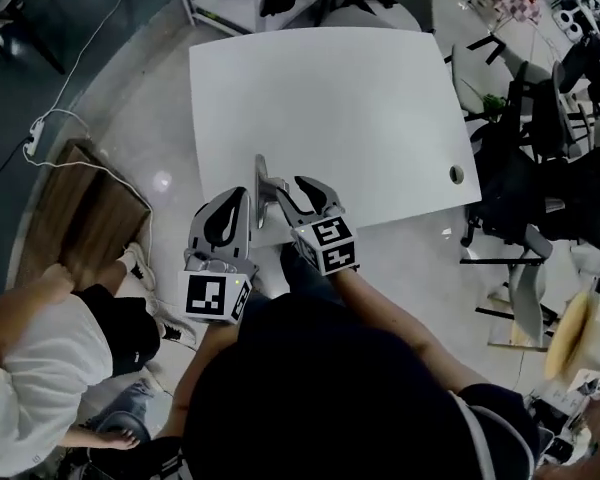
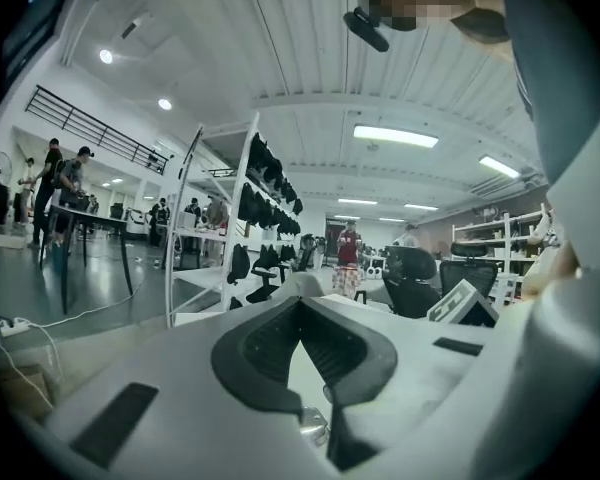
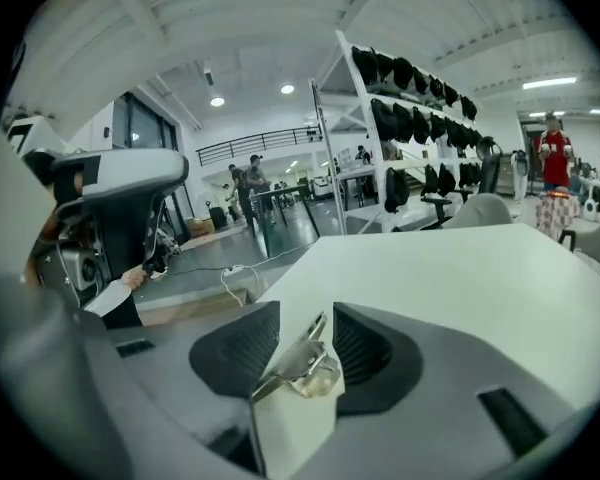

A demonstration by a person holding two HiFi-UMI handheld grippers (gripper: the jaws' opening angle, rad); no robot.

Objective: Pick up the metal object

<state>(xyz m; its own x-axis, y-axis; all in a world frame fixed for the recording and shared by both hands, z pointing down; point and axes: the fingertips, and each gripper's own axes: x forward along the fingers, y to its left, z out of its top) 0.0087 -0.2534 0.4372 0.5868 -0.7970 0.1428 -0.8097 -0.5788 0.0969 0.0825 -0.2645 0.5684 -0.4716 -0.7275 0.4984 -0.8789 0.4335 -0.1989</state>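
White, grey & black thruout, one brown patch.
Desk point(image 1: 360, 118) plain white; metal object point(image 1: 263, 183) shiny silver-grey. Left tool point(image 1: 230, 208) & right tool point(image 1: 302, 194) pale grey w/ black ribbed pads point(image 3: 240, 353); cubes point(image 1: 212, 296) carry black-on-white square marker patt. Floor point(image 1: 150, 118) glossy pale grey, darker blue-grey at far left. Board point(image 1: 80, 213) brown w/ wood grain, cable point(image 1: 60, 128) white, chairs point(image 1: 550, 168) black. Person point(image 1: 40, 368) at lower left: white top, black shorts.

Open office-like work hall
We see a white table point(image 1: 360, 108), office chairs point(image 1: 565, 183), tall shelving point(image 2: 265, 183) — people point(image 2: 65, 173) at distant desks.
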